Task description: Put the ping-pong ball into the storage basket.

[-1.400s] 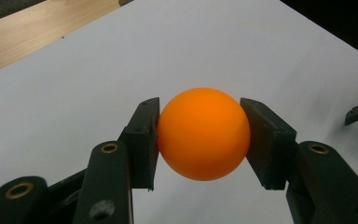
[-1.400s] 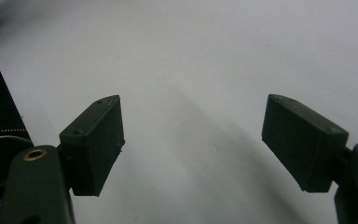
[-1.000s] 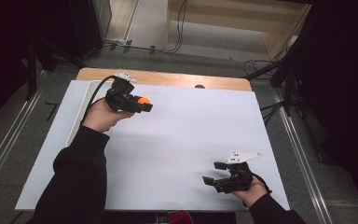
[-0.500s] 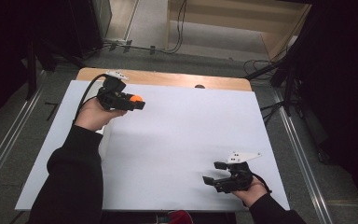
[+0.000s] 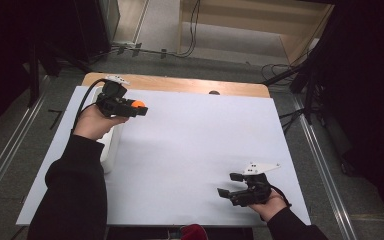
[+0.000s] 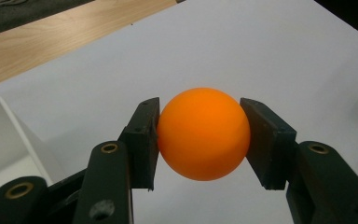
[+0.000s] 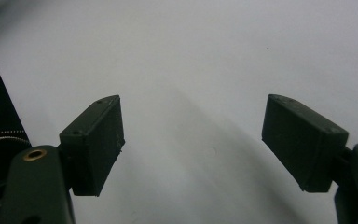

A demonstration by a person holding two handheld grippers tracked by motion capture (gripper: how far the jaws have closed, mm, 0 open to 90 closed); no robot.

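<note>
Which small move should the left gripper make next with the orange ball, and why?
Probably carry the orange ball a little further over the white tray before opening. The left gripper is clamped on the ball, and the tray lies close below the left hand.

In the left gripper view, the left gripper [image 6: 203, 135] clamps an orange ball [image 6: 203, 133] between its two black jaws, one pad pressed against each side of it. The ball hangs above a white sheet [image 6: 261, 51] that covers the table. A strip of bare wooden tabletop [image 6: 51, 35] runs along the upper left, and a white tray [image 6: 0, 135] shows its rim at the left edge.
</note>
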